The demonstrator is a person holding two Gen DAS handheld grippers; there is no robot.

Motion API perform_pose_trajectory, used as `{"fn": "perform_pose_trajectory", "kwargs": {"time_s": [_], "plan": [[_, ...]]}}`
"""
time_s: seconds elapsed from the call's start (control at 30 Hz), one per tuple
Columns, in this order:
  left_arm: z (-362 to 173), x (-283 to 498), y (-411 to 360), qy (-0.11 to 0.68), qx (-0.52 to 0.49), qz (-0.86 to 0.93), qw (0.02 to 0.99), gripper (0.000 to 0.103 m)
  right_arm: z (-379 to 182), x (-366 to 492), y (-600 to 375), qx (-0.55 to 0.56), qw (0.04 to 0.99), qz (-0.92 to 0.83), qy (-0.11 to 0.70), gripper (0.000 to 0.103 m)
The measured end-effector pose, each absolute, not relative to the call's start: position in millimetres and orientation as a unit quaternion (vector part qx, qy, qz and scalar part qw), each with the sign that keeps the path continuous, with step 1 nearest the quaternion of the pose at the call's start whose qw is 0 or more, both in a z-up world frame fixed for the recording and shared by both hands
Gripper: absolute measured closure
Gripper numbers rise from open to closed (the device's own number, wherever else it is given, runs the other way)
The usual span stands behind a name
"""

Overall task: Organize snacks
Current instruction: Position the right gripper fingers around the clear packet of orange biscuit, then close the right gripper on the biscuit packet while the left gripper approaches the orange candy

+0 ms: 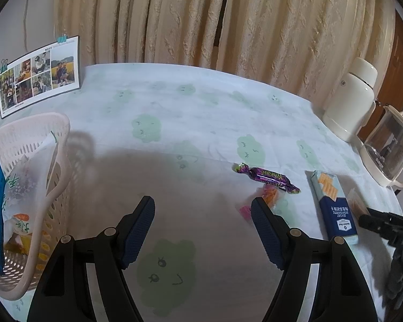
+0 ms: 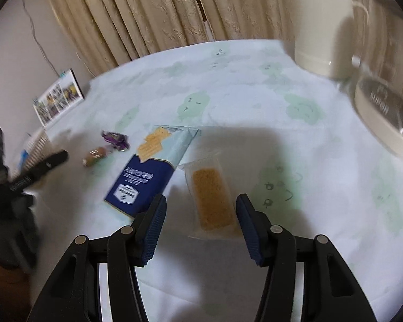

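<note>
Right wrist view: right gripper (image 2: 201,206), jaws spread wide, nothing held; a clear-wrapped cracker packet (image 2: 212,198) is seen lying flat on the tablecloth (image 2: 255,102) between the fingertips, long axis running away from the gripper. Blue cracker box (image 2: 147,171), just left of the packet, is laid flat, long axis angled up-right. Left wrist view: left gripper (image 1: 202,212), jaws likewise spread, empty, above bare cloth. Purple candy (image 1: 266,177) and small orange sweet (image 1: 270,194) are found beyond its right fingertip. Pink basket (image 1: 53,161), holding snack bags, is placed at far left.
</note>
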State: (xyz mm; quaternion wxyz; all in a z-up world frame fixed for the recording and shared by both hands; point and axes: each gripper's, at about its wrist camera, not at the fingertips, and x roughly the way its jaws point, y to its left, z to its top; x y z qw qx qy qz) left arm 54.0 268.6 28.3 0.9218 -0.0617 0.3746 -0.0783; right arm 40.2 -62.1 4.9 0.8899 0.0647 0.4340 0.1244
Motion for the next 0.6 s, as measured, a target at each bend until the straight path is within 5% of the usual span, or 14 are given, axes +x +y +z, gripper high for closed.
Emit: {"fn": "perform_pose_trajectory", "kwargs": {"time_s": [0.3, 0.6], "plan": [[29.1, 60.6, 249.9, 0.381, -0.044, -0.095, 0.918, 0.029, 4.4, 39.9, -59.8, 0.037, 0.902, 0.085, 0.423, 0.075], [22.0, 72.6, 222.8, 0.403, -0.020, -0.125, 0.907, 0.029, 7.8, 37.4, -72.9, 0.078, 0.905, 0.075, 0.411, 0.075]]}}
